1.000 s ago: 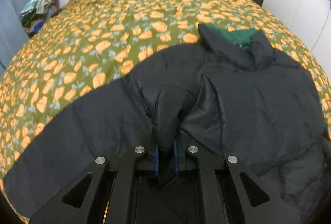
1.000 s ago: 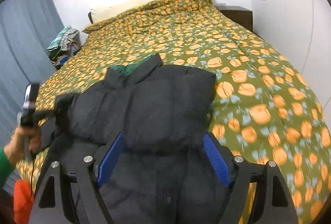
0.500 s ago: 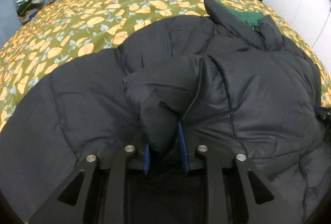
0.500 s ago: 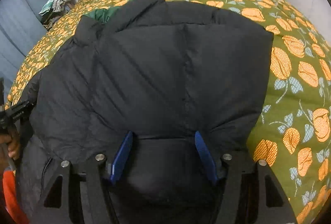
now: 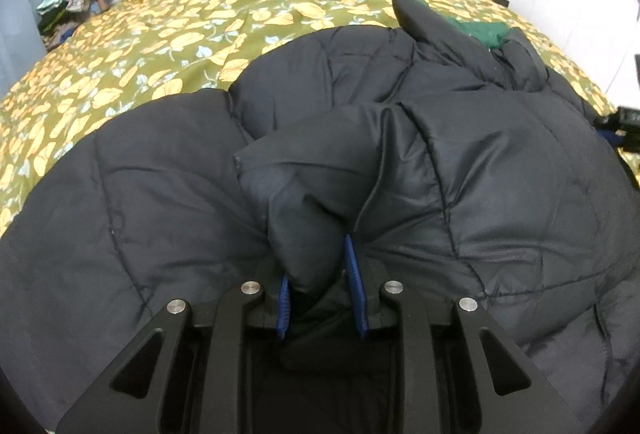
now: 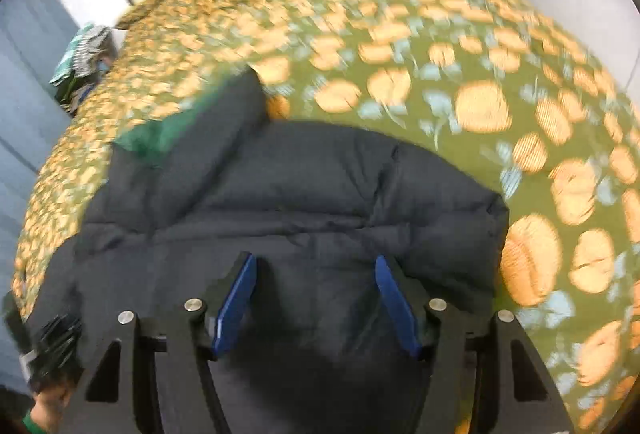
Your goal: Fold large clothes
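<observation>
While the black puffer jacket [image 5: 500,169] lies spread across the near part of the bed [image 5: 248,17], its quilted panels cover most of both wrist views, and its collar, lined in green, stands up at the far side of the garment. The left claw [image 5: 320,286] points steeply down into the jacket; a bunched fold of the black fabric sits between its blue pads [image 5: 354,274], which stand narrowly apart. Its jaws have just been opening, and from this view one cannot tell whether the pads press on the fold. The right claw [image 6: 316,298] hangs over the jacket's right-hand portion with its blue pads [image 6: 236,298] set at a middling gap; its jaws have just been closing, jacket fabric lies between and beneath them, and the pads appear to stand clear of it. The right wrist view is blurred. A green bedspread [image 6: 460,81] printed with orange and pale blue leaves covers the bed and shows bare beyond the jacket's right edge. A heap of clothes [image 5: 76,1] rests beside the bed at the far left, next to a grey-blue curtain [image 6: 28,45]. At the lower left corner of the right wrist view, part of a person's hand [image 6: 48,406] with a green cuff is visible.
</observation>
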Motion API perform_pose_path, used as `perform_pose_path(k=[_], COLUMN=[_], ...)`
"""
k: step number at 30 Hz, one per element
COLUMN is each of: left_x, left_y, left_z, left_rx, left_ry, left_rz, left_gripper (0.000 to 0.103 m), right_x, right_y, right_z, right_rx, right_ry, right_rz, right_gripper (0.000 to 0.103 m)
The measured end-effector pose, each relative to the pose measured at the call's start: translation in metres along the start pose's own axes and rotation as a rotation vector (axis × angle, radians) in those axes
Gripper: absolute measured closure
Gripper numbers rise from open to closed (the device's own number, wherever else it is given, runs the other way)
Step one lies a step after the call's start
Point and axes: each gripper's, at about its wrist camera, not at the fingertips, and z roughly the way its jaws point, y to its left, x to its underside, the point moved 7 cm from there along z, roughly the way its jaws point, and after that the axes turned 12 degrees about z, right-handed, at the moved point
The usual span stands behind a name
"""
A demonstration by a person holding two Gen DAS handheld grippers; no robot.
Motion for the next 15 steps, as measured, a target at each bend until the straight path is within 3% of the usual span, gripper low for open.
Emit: perform_pose_path(k=[6,13,15], left_x=[0.001,0.001,0.001], left_y=[0.001,0.001,0.0], left_z=[0.001,0.001,0.001], left_rx=[0.001,-0.005,-0.012], left_ry=[-0.007,-0.005,0.0], left_rz=[-0.004,0.001,0.008], left_gripper=[0.077,0.077,0.077], right_x=[0.017,0.085,0.11], right_y=[-0.002,0.009,0.008], right_z=[-0.01,-0.076,-0.068], right_rx=[0.011,-0.043,0.001], right_ry=[-0.004,0.003,0.032], right_rz=[-0.002,-0.124,-0.152], right_gripper=[0.041,0.04,0.039])
